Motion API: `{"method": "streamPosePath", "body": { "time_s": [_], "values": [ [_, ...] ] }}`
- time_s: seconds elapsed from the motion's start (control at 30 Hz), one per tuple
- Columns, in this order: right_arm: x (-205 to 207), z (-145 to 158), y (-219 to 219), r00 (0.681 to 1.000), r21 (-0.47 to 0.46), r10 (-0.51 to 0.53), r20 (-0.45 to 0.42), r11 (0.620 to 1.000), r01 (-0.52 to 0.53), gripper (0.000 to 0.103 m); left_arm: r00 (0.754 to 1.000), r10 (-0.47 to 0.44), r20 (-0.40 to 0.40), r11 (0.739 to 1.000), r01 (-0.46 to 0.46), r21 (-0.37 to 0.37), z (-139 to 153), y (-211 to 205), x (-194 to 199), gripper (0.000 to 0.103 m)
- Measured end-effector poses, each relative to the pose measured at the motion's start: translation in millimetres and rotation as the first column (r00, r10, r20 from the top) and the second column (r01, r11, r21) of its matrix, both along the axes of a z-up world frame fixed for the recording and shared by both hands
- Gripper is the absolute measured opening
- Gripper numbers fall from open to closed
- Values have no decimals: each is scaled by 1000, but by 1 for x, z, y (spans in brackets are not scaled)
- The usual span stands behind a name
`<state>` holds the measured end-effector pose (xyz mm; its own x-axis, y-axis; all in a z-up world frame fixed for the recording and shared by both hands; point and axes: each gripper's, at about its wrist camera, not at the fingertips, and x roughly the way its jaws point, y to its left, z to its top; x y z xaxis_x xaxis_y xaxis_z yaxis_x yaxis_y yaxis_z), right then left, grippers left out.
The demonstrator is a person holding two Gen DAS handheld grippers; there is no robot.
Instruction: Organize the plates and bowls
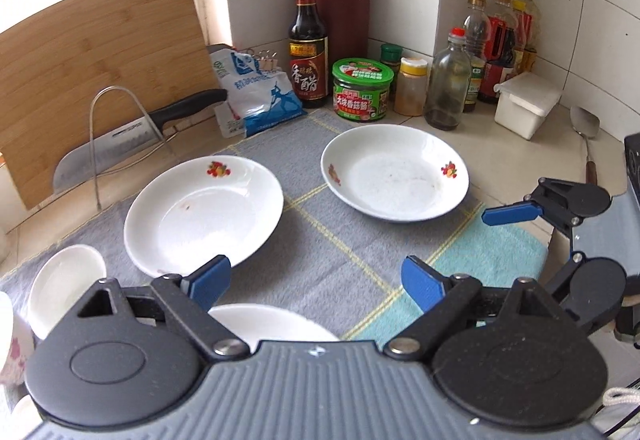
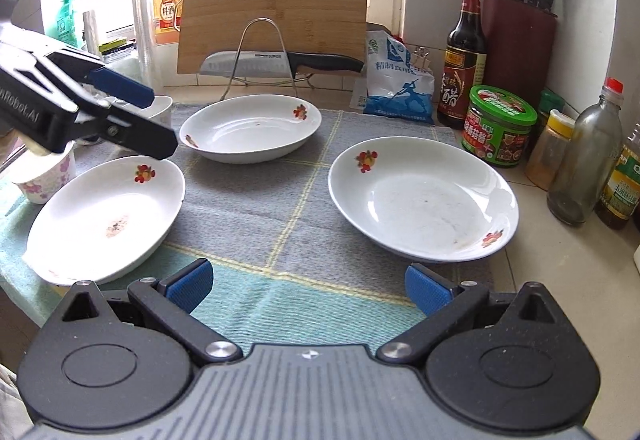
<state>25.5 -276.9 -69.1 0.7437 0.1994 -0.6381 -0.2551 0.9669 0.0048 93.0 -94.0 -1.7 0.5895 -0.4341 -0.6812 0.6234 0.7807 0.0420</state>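
Both tongs are empty, so this reads as the gap between picks. The left gripper (image 1: 316,280) has its jaws wide apart over the cloth (image 1: 320,264), nothing between them. The right gripper (image 2: 308,288) is likewise spread, nothing held.

Three plates lie separate on the cloth, not yet stacked. The right plate (image 2: 424,199) sits just ahead and to the right of the right tongs. The far plate (image 2: 250,127) is ahead, near the knife rack (image 2: 260,55). The near-left plate (image 2: 104,215) lies to the left, under the left tongs.

A small white bowl (image 1: 66,284) is left of the left tongs, and beside it a flowered cup (image 2: 48,175), prob. paper, though the view is poor.

Next move, I'd judge: close on one rim and carry that plate onto another, w/ a tilt to get a pad under the lip.

In the way: the jar (image 2: 498,123) and bottles (image 2: 584,155) crowd the right plate's far side, so approach from the near edge.
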Motion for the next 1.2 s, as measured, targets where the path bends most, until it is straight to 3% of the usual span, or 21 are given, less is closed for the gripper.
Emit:
{"method": "streamPosePath", "body": {
  "time_s": [0.2, 0.37, 0.67, 0.9, 1.2],
  "values": [
    [-1, 0, 29, 1000, -4, 17, -8, 1000, -17, 103, 997, 72, 30, 997, -73, 40, -15, 39, -36, 92],
    [-2, 5, 53, 999, -26, 33, -5, 999, -33, 103, 995, 100, 19, 995, -100, 24, -20, 71, -59, 92],
    [4, 12, 91, 1000, -35, -2, -25, 999, 1, 103, 996, 90, 6, 996, -90, 18, -28, 119, -83, 92],
    [1, 11, 124, 998, -20, -19, -67, 1000, 17, 103, 998, 37, -47, 999, -35, 39, -57, 152, -89, 92],
    [-7, 5, 134, 993, -18, -25, -119, 1000, 23, 103, 997, 10, -78, 1000, -8, 22, -84, 150, -80, 93]
  ]
}}
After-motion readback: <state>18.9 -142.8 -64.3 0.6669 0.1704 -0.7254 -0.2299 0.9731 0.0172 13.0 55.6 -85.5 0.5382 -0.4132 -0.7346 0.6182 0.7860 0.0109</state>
